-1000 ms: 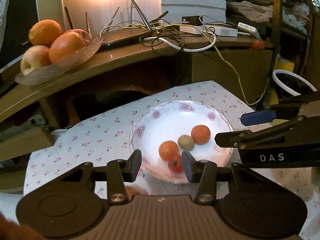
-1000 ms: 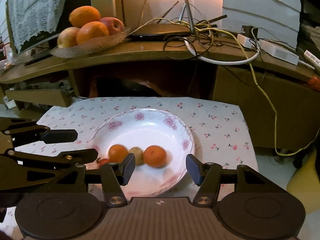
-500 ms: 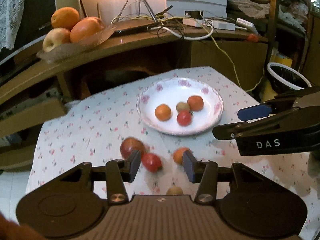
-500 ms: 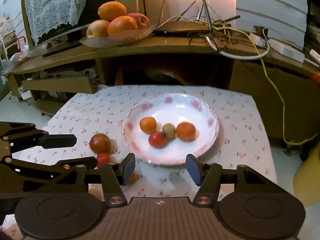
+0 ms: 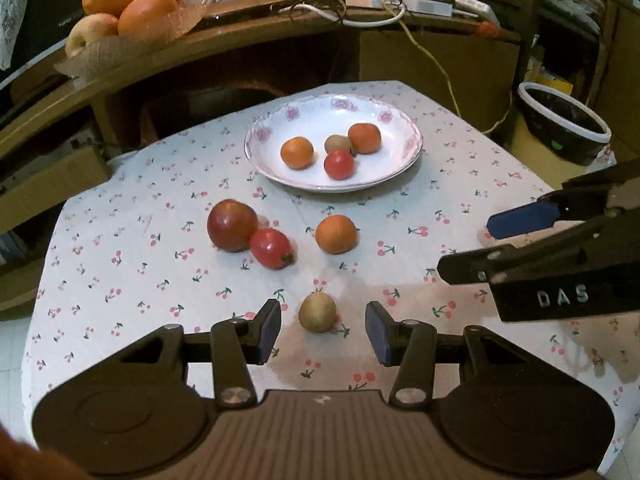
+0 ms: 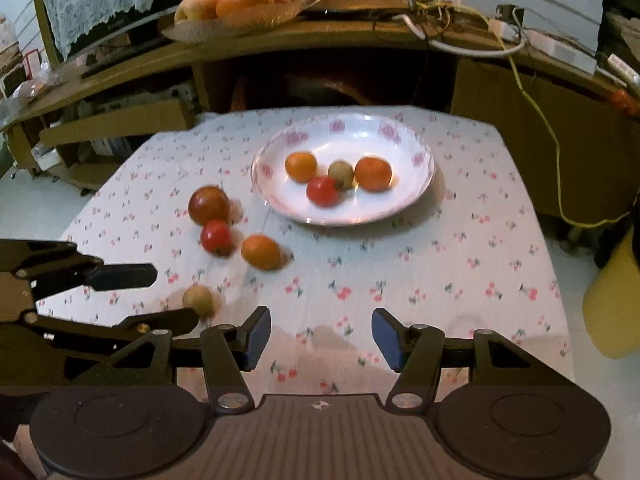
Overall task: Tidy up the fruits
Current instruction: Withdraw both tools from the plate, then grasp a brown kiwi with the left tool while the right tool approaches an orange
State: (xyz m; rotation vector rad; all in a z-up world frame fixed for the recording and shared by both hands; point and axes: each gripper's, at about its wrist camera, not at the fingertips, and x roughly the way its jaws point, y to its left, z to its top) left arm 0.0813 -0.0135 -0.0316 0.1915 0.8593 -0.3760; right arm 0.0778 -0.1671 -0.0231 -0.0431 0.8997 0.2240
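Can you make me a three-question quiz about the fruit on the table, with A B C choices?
1. Where is the small brown fruit?
A. in front of the left gripper
B. on the plate
C. on the shelf

2. How many fruits lie on the plate?
A. two
B. four
C. six

3. How is the right gripper?
A. shut on an orange
B. shut, holding nothing
C. open, holding nothing

Answers: 1 A, it sits on the cloth between the left fingers' line. 2 B, two orange, one red, one brown. 3 C, its fingers stand wide apart over bare cloth.

Tangled cables (image 5: pixel 328 0) — perhaps router (image 6: pixel 352 10) behind.
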